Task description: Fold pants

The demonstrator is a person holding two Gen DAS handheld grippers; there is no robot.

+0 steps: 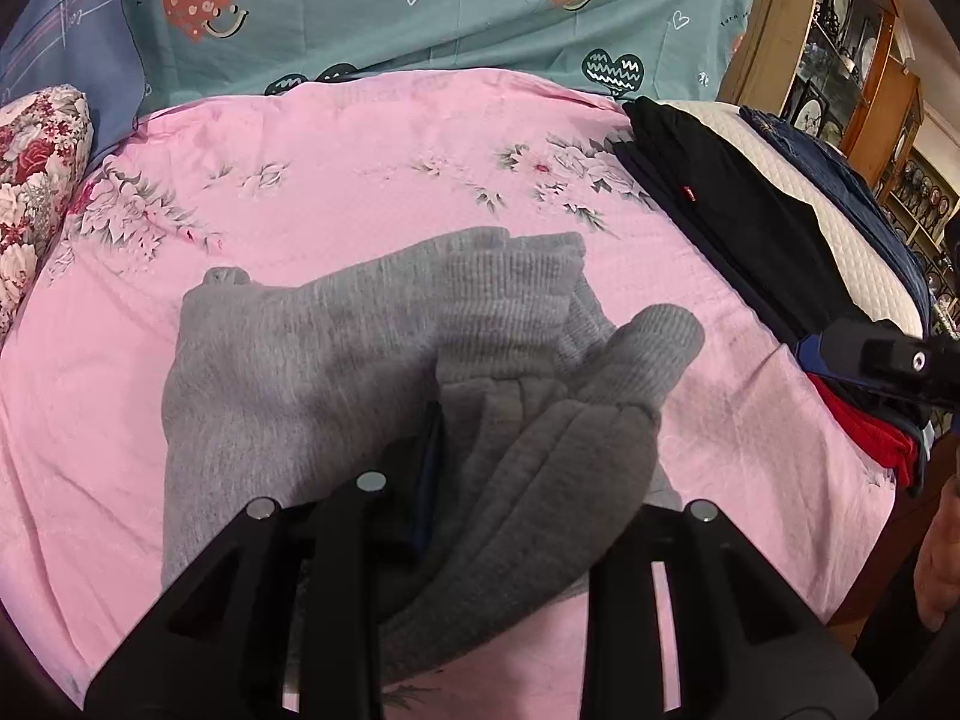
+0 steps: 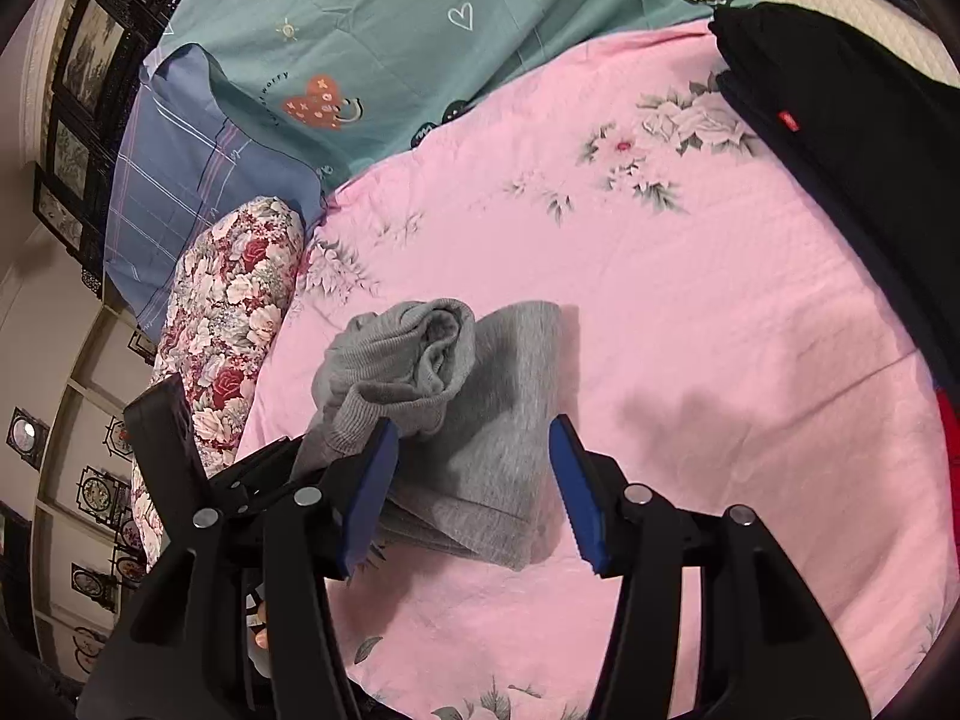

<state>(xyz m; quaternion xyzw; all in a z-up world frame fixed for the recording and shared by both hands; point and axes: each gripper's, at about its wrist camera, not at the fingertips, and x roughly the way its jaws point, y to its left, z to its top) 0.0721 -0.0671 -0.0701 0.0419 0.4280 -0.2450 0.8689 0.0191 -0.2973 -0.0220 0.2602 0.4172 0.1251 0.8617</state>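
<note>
Grey sweatpants (image 1: pixel 312 360) lie partly folded on the pink floral bedsheet (image 1: pixel 390 180). In the left wrist view my left gripper (image 1: pixel 480 456) is shut on a bunched fold of the grey pants with ribbed cuffs (image 1: pixel 654 348) draped over it; its right finger is hidden under cloth. In the right wrist view my right gripper (image 2: pixel 474 492) is open, its blue pads (image 2: pixel 576 498) spread over the near edge of the grey pants (image 2: pixel 492 420), holding nothing. The left gripper (image 2: pixel 174 450) shows at the left there.
A stack of folded dark clothes (image 1: pixel 750 222) with red items lies at the bed's right side. A floral pillow (image 2: pixel 234 312), a blue pillow (image 2: pixel 180 174) and a teal heart-print sheet (image 1: pixel 420 6) lie at the head. Wooden shelves (image 1: pixel 852 60) stand beyond.
</note>
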